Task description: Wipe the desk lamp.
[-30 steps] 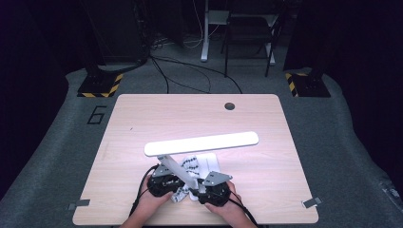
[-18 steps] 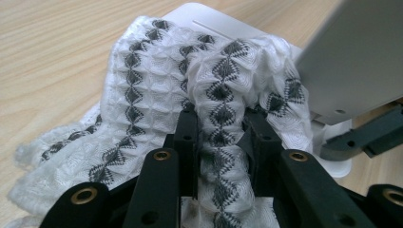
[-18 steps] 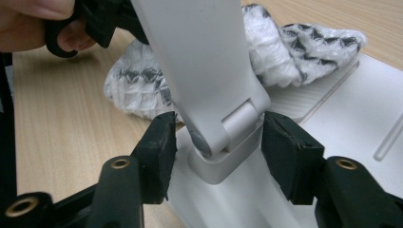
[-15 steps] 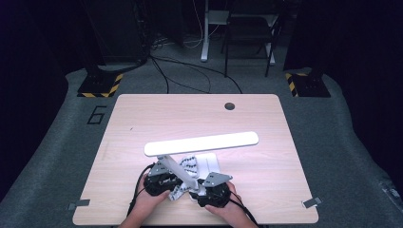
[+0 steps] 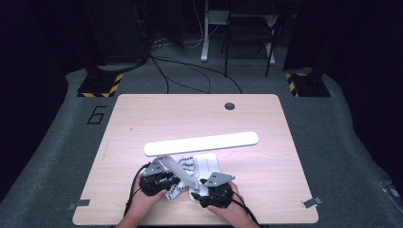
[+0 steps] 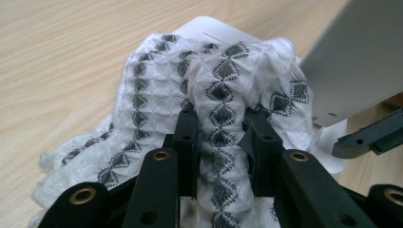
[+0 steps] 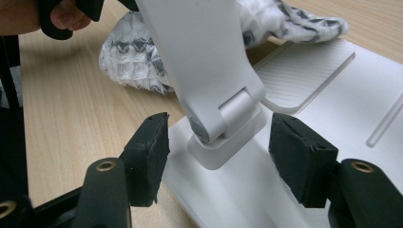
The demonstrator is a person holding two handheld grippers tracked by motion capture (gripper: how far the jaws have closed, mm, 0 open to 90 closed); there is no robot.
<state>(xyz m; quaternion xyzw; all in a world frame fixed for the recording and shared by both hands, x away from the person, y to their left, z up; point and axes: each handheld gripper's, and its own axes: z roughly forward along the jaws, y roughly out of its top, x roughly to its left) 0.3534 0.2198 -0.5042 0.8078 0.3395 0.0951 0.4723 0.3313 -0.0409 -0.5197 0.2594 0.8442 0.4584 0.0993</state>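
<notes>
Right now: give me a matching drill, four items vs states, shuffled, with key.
Items:
1. left hand-held gripper
2. right hand-held gripper
3. patterned cloth
4. lamp head

States:
A. long white bar, raised over the table
B. open, jaws either side of the lamp hinge
C. shut on a fold of fabric
D. bunched on the lamp base and table

Pairs: 1-C, 2-B, 3-D, 4-A
</notes>
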